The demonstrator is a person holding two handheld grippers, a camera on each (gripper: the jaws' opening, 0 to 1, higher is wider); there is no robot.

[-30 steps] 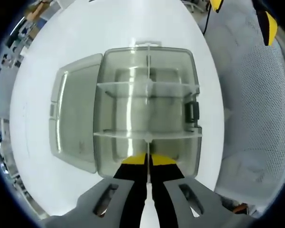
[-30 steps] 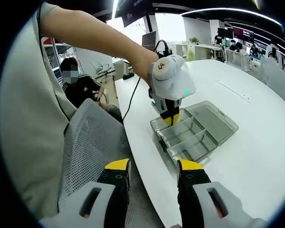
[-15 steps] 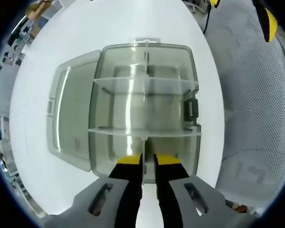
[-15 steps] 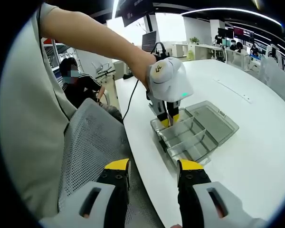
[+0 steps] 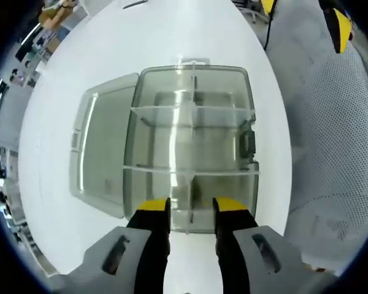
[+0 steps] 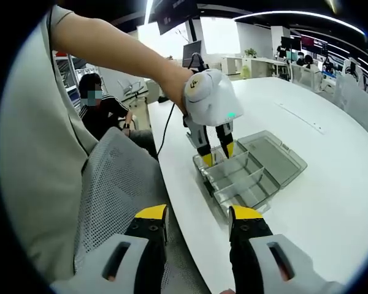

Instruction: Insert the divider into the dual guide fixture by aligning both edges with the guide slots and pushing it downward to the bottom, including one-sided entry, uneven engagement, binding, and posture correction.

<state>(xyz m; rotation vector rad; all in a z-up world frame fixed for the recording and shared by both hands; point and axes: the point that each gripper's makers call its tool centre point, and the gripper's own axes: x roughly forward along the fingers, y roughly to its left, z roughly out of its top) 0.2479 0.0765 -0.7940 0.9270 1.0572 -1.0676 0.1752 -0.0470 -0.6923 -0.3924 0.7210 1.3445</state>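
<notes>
My left claw (image 5: 192, 208) hangs over the near wall of the clear compartment box (image 5: 190, 147), its yellow-tipped jaws spread apart with nothing between them. In the right gripper view I see it from the side (image 6: 216, 154), jaws splayed just above the box's (image 6: 248, 174) end closest to the surface (image 6: 331, 202) edge.

The box sits on the white surface (image 5: 67, 79) with its lid (image 5: 101, 150) folded open flat beside it. Inside the box, two clear cross walls run from side to side. A thin clear divider (image 5: 192, 82) stands lengthwise in the far section, between the far wall and the farther cross wall. In the near section, just beyond my jaw tips, I see a second thin clear divider (image 5: 189, 190) edge-on, running from the nearer cross wall toward the near wall; I cannot tell whether it has reached the bottom. A dark latch (image 5: 248, 142) sits on the box's side nearest the surface edge.

My right claw (image 6: 196, 215) is held well apart from the box, off the surface edge and over a grey mesh chair (image 6: 116, 202), jaws wide apart and empty. A seated person (image 6: 101, 107) is in the background behind the chair.
</notes>
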